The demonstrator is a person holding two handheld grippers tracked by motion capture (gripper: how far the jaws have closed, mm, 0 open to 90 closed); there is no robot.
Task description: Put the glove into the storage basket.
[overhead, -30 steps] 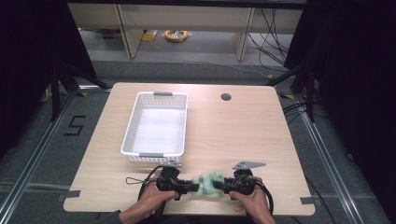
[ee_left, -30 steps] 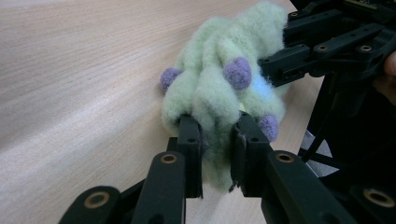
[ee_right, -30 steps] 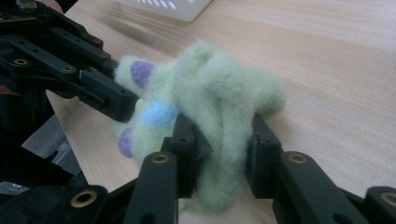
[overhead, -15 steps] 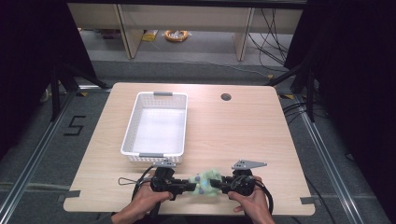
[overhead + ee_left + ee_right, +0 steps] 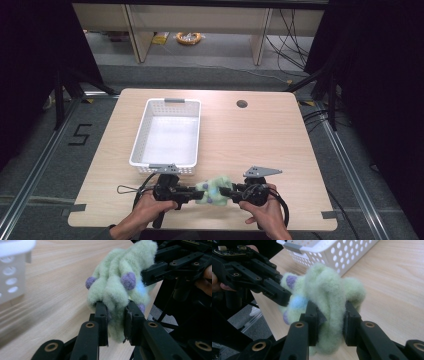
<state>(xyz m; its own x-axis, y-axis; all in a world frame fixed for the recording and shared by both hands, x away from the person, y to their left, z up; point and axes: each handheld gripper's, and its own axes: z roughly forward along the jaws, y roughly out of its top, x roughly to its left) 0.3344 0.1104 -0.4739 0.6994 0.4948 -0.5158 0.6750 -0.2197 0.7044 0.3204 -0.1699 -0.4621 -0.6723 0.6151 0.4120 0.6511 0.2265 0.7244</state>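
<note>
Green fuzzy toy (image 5: 212, 189) with purple spots sits near the desk's (image 5: 280, 145) front edge, between both grippers; the left gripper (image 5: 115, 315) pinches one end between its jaws; the right gripper (image 5: 331, 312) clamps the other end; a white basket (image 5: 145, 135) stands just behind them.

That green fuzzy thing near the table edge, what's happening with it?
A person is holding the fuzzy green item, dotted with purple and blue, between two handheld tools at the near edge of the table. The left tool is shut on one end and the right tool on the other. The white basket sits just beyond it, apparently empty.
</note>
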